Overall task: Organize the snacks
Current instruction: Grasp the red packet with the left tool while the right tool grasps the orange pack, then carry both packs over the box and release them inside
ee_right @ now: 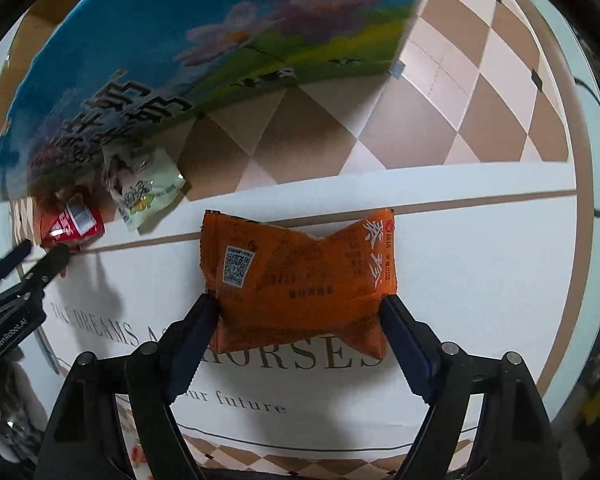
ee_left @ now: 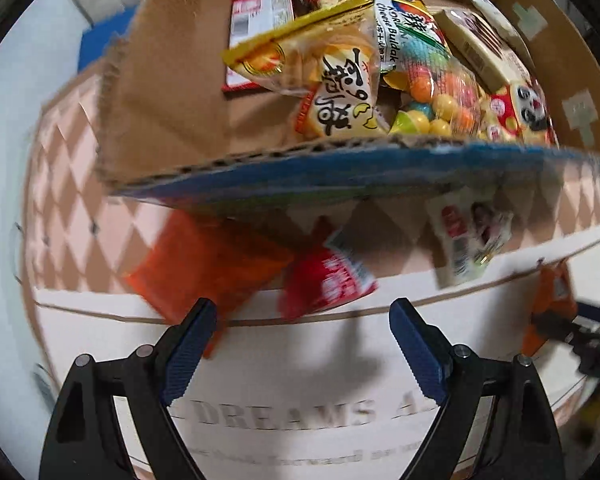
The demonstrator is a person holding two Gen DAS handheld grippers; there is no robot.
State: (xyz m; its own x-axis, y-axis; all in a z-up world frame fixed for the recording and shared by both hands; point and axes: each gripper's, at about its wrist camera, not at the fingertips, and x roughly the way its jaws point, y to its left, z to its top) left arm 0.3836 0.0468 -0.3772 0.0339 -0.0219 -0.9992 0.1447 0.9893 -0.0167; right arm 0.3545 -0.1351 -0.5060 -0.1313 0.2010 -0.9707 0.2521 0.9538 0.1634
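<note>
The right hand-held gripper [ee_right: 300,312] is pinching an orange snack packet [ee_right: 300,276] between its two fingers, squeezing the wrapper's lower corners so the packet is standing up in front of the camera, lifted clear of the counter [ee_right: 480,264], probably for carrying to the box. The left hand-held gripper [ee_left: 304,320] is hanging with its fingers spread and nothing between them, likely lining up a pick. Just beyond its fingertips a red packet [ee_left: 328,280] is lying, with another orange packet [ee_left: 204,264] to its left and a pale packet [ee_left: 468,240] farther off to the right, all loose on the checked cloth [ee_left: 60,220]. Beyond them the cardboard box [ee_left: 172,92] is sitting open and facing upward, already collecting noodle bags, candy and biscuit boxes.
</note>
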